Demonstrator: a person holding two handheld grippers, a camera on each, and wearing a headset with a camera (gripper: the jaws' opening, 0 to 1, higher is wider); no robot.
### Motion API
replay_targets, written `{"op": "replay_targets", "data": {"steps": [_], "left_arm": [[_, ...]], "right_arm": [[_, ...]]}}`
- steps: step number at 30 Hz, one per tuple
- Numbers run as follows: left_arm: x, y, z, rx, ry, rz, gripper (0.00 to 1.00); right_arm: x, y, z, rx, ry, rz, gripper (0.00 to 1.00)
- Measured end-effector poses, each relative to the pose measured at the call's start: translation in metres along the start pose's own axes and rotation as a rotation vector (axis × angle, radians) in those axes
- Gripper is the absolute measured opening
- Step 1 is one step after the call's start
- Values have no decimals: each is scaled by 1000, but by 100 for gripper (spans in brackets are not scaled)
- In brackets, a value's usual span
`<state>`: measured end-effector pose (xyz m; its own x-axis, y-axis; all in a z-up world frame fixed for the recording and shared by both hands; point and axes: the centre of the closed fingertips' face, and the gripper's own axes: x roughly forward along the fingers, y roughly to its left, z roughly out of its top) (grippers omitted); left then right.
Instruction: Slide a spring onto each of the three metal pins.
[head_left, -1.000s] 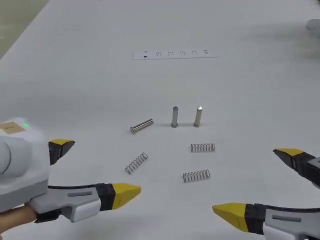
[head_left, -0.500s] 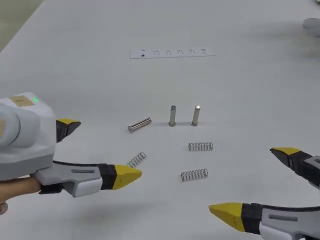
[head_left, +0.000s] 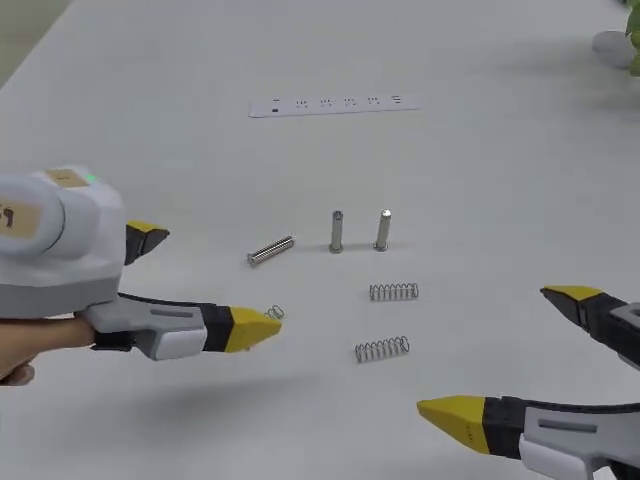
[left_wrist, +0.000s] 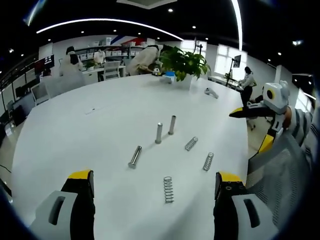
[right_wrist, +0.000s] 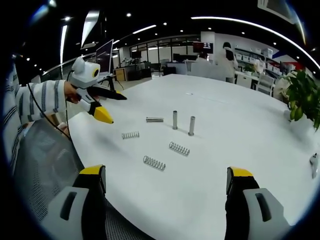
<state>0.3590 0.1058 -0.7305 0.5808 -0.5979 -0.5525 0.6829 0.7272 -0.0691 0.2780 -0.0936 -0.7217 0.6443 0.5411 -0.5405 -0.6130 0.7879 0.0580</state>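
Observation:
Two metal pins (head_left: 337, 231) (head_left: 384, 230) stand upright on the white table (head_left: 470, 170). A third pin (head_left: 271, 251) lies flat to their left. Two springs (head_left: 394, 291) (head_left: 382, 348) lie in front of the pins. A third spring (head_left: 275, 314) peeks out beside the lower yellow tip of my left gripper (head_left: 200, 282). That gripper is open and hovers over this spring (left_wrist: 168, 189), which lies between its jaws. My right gripper (head_left: 507, 352) is open at the near right, holding nothing, and faces the pins (right_wrist: 175, 120) and the springs (right_wrist: 154, 163).
A white strip with dark markings (head_left: 335, 104) lies beyond the pins. A pale round object (head_left: 610, 42) sits at the far right edge, next to a green plant (right_wrist: 302, 97). Mesh chairs and several people stand beyond the table.
My left gripper has moved forward and right; its lower tip now covers most of the left spring. The right gripper has hardly moved. The pins and other springs lie as before.

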Motion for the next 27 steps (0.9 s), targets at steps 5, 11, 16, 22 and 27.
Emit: {"op": "replay_targets", "data": {"steps": [5,11,16,22,27], "left_arm": [[1,5,1,-21,-5,-3,98],[2,12,10,-73,-44,-1,98],[7,13,12,-56,-31,-13,92],[14,18,20,-33,-41,-6,93],[21,18,25,-5,-33,-25,90]], "right_arm": [[0,-1,-2,-6,11,-4,99],[1,0,-2,-6,14,4,99],[0,-1,-2,-5,14,5,99],[0,-1,-2,6,14,0,99],[-1,-1,-2,2,16,3,99]]}}
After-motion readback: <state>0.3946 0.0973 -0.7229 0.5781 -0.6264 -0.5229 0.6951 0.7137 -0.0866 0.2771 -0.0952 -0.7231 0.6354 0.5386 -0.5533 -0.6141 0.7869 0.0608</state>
